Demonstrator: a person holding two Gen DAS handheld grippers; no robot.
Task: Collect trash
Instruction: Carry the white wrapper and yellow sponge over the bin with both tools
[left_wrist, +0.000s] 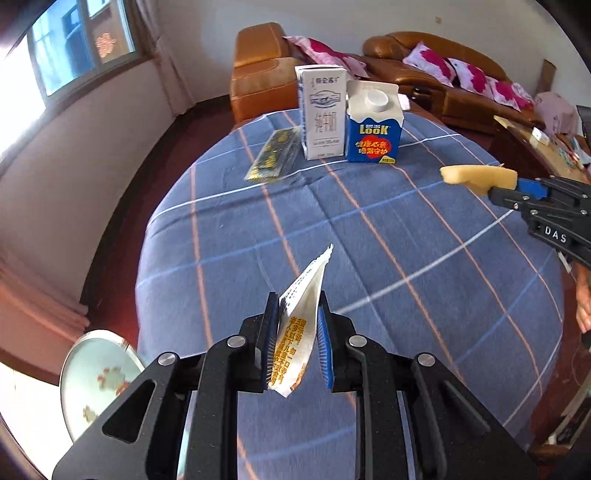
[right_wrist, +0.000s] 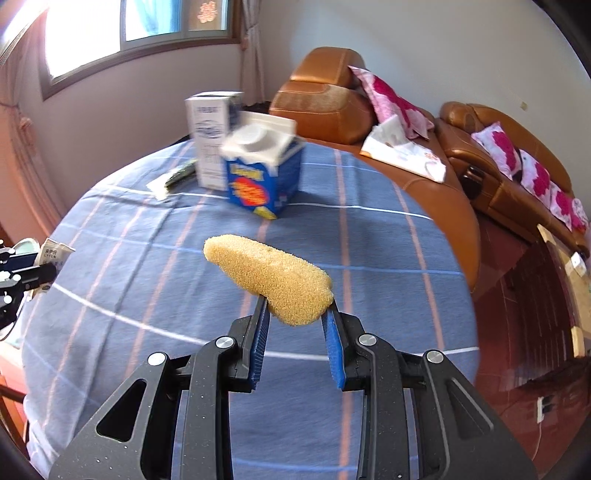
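My left gripper (left_wrist: 298, 295) pinches a white wrapper (left_wrist: 300, 325) printed with orange lettering, its blue pads pressed against both faces, the torn top edge standing up above the table. My right gripper (right_wrist: 297, 304) squeezes a yellow sponge (right_wrist: 269, 277) at one end, the rest jutting out to the left, clear of the cloth. Beneath both lies a blue checked tablecloth (left_wrist: 406, 251) on a round table. At the far edge stand a tall white carton (left_wrist: 322, 110) and, touching its right side, a blue carton (left_wrist: 373, 129) with a white cap; a dark flat packet (left_wrist: 273, 155) lies just left of them. Off the table's near left edge sits a pale round lid or dish (left_wrist: 99, 380) with orange fish marks. Brown leather sofas (right_wrist: 480, 155) with pink pillows line the wall behind.
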